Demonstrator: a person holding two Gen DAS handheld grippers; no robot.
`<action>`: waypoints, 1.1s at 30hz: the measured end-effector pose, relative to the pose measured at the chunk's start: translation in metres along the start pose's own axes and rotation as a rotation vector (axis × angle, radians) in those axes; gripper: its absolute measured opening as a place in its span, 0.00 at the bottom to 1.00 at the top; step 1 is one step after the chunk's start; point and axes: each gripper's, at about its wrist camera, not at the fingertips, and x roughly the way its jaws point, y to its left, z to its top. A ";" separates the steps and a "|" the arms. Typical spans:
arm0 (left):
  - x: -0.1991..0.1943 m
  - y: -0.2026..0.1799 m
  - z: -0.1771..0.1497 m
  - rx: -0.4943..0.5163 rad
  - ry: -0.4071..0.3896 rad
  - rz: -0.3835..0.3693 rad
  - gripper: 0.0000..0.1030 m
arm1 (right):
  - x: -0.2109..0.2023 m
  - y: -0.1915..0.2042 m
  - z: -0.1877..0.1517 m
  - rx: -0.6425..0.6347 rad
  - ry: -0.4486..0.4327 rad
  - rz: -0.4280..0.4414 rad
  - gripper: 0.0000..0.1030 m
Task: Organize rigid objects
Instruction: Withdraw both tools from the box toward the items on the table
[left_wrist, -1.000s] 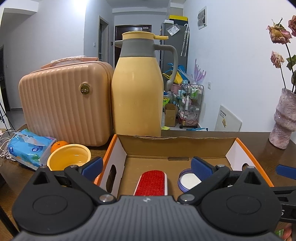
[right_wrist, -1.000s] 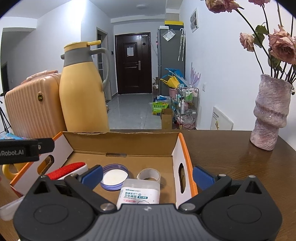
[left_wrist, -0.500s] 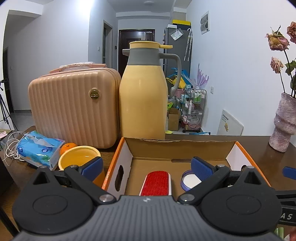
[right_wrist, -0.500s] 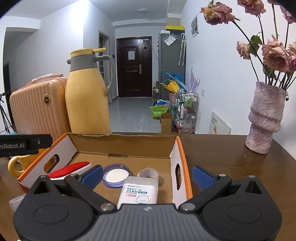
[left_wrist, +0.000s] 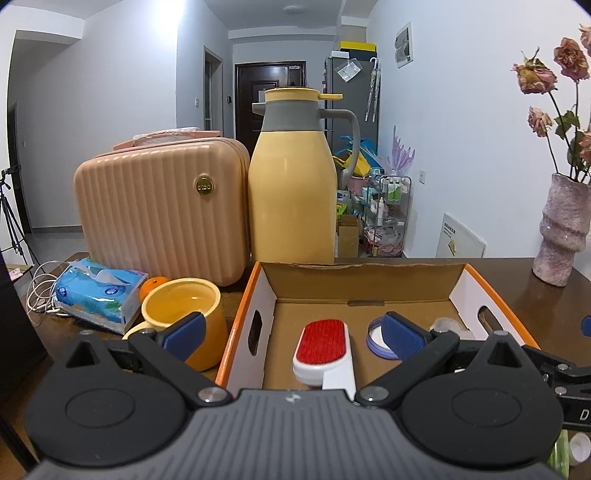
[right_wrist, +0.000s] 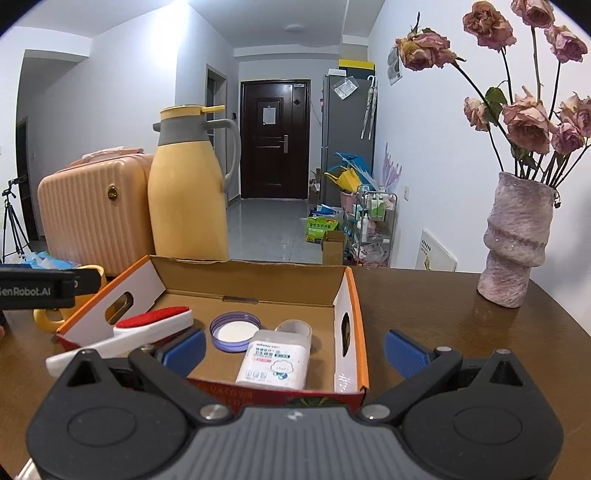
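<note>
An open cardboard box (left_wrist: 362, 280) with orange rims stands on the brown table; it also shows in the right wrist view (right_wrist: 347, 295). Inside lie a red and white lint brush (left_wrist: 323, 350) (right_wrist: 155, 325), a purple lid (right_wrist: 235, 331) (left_wrist: 375, 338), a tape roll (right_wrist: 293, 328) and a white cotton-swab box (right_wrist: 275, 360). My left gripper (left_wrist: 291, 336) is open and empty, in front of the box's left wall. My right gripper (right_wrist: 295, 350) is open and empty, in front of the box's near right corner.
A yellow mug (left_wrist: 184, 310), an orange (left_wrist: 151, 284) and a blue tissue pack (left_wrist: 99, 295) lie left of the box. A pink case (left_wrist: 159, 210) and a yellow thermos jug (left_wrist: 291, 199) stand behind it. A pink vase (right_wrist: 517, 240) with dried roses stands at the right.
Both grippers have drawn back and risen from the box, so more of the box and the mug shows. Both stay open and empty.
</note>
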 end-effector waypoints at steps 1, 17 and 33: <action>-0.003 0.000 -0.002 0.003 0.000 -0.002 1.00 | -0.002 0.000 -0.001 -0.001 0.000 -0.001 1.00; -0.058 0.006 -0.035 0.008 0.015 -0.024 1.00 | -0.055 0.002 -0.031 -0.005 -0.011 0.012 1.00; -0.094 0.013 -0.075 0.019 0.066 -0.033 1.00 | -0.097 0.007 -0.081 -0.015 0.041 0.019 1.00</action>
